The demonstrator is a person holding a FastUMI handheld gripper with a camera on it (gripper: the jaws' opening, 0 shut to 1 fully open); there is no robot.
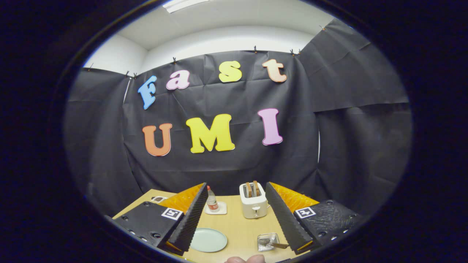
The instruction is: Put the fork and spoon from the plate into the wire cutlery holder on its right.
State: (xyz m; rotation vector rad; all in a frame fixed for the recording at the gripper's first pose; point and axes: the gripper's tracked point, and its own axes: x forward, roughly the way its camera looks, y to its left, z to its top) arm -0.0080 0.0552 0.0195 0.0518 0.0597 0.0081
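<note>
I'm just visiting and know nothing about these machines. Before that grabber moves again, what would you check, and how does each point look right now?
1. Gripper open: ok, the fingers stand wide apart with nothing between them.
2. Plate cleared: ok, no fork or spoon lies on it.
3. Cutlery in the wire cutlery holder: ok in part, a utensil lies in it with its handle sticking out toward the right finger; whether both pieces are there, cannot tell.
4. Holder upright and steady: cannot tell, it is small and partly hidden by the right finger.
5. Toaster and bottle out of the way: ok, both stand beyond the fingers at the back of the table.
</note>
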